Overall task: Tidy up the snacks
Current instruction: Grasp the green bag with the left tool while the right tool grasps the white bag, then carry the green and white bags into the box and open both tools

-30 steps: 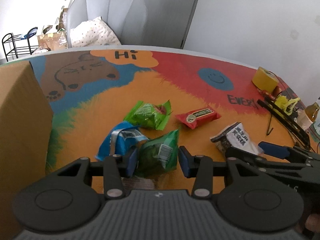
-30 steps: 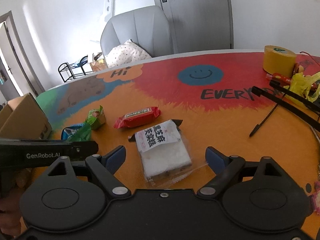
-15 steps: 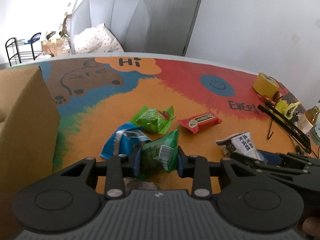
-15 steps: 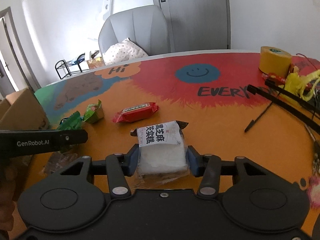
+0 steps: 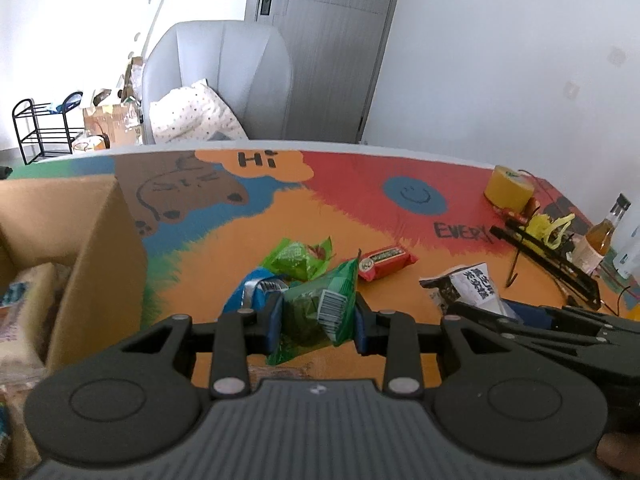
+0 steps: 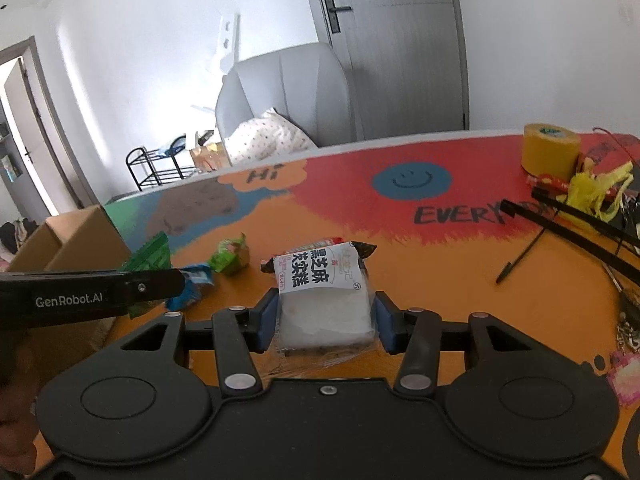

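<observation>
1. Though only just closed, gripping tight: left gripper (image 5: 316, 322) jaws clenched on the dark green packet (image 5: 320, 312), lower centre of the left wrist view, apparently clear of the bench (image 5: 240, 248).
2. Same story on the other side: right gripper (image 6: 326, 320) jaws, just closed too, grasping the white cake packet (image 6: 324, 304) by its sides, lower centre of the right wrist view.
3. Already done, by the look of it: a few packets down inside the cardboard box (image 5: 100, 248), far left of the left wrist view.
4. Out on the bench, mid-frame: light green packet (image 5: 298, 258), red packet (image 5: 386, 262) to its right, blue packet (image 5: 250, 294) just behind the left jaws.
5. Left to do, at a guess: carrying both held packets over to the box, dropping them in, then going back for those three.
6. Roughly midway, then. Probably not for sorting: yellow tape roll (image 5: 508, 192) and bottle (image 5: 600, 240) at the right edge.
</observation>
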{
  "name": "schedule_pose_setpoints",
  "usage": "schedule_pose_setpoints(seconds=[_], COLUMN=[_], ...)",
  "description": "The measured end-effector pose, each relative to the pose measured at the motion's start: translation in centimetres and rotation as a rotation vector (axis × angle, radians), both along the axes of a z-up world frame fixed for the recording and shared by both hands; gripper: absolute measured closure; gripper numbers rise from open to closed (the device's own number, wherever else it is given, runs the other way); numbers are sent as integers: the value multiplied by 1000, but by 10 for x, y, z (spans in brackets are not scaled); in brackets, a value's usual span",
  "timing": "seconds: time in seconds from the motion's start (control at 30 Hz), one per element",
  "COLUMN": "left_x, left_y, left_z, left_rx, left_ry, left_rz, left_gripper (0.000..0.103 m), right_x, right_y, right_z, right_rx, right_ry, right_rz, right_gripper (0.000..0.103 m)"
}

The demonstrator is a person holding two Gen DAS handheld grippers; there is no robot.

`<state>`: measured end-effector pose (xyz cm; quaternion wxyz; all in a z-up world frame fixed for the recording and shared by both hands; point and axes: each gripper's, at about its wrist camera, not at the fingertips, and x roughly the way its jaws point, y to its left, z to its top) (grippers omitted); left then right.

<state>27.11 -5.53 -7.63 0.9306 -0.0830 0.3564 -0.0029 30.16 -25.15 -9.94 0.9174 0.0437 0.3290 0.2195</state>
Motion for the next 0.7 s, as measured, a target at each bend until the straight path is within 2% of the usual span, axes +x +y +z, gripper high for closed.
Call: schedule_pose_setpoints(seconds=[0.7], left_x=[-43], left_y=[46], left_z=[43], left_rx=[-1], left_ry=[-96], left_rz=[74], left_gripper=[70], right_x=[-21], right_y=[41], right_z=[29], right_rx=[45], right_ry=[-60], right_rz=[66], right_gripper=[56])
